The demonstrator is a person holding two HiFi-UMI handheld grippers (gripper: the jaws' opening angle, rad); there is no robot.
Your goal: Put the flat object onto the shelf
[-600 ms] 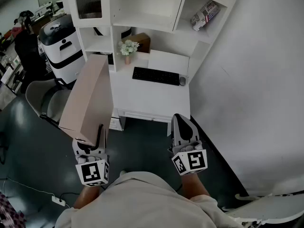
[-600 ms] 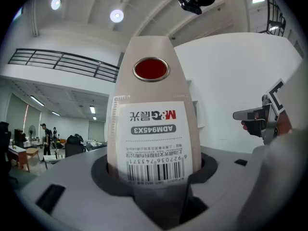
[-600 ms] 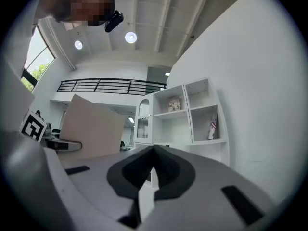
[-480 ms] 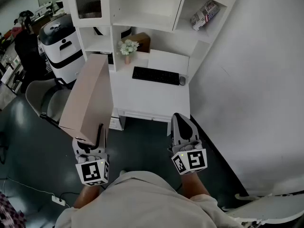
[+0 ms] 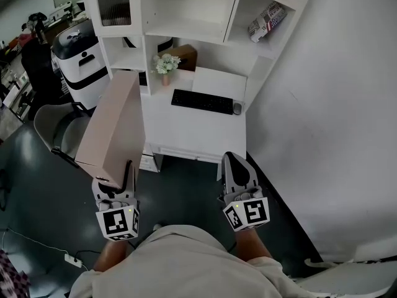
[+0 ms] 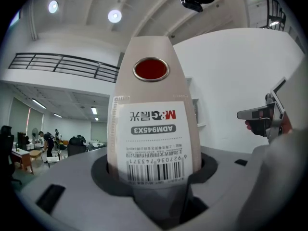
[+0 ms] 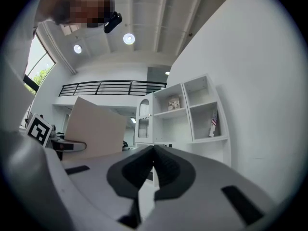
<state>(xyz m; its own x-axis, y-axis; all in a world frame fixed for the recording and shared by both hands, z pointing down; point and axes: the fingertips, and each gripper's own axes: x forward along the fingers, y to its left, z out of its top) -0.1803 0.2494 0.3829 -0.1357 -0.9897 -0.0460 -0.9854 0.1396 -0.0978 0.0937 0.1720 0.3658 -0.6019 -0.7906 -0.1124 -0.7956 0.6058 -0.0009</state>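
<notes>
A flat beige box file (image 5: 111,129) stands on end in my left gripper (image 5: 118,180), which is shut on its lower edge. In the left gripper view its spine (image 6: 153,114), with a red round hole and a barcode label, rises straight up between the jaws. My right gripper (image 5: 236,166) is shut and holds nothing; its jaws meet in the right gripper view (image 7: 154,153). The white shelf unit (image 5: 186,17) stands ahead, over a white desk (image 5: 198,126). The right gripper view shows the box file (image 7: 94,129) at the left and the shelf unit (image 7: 178,114) in the middle.
On the desk lie a black keyboard (image 5: 202,100) and a mouse (image 5: 236,107), with a small flower pot (image 5: 165,64) and a brown box (image 5: 184,54) behind. A magazine (image 5: 267,18) leans in the upper right cubby. A white machine (image 5: 77,58) and a chair (image 5: 53,129) stand at the left.
The view has shifted a little: both grippers and the box file sit slightly lower and further left in the frame. Grips are unchanged.
</notes>
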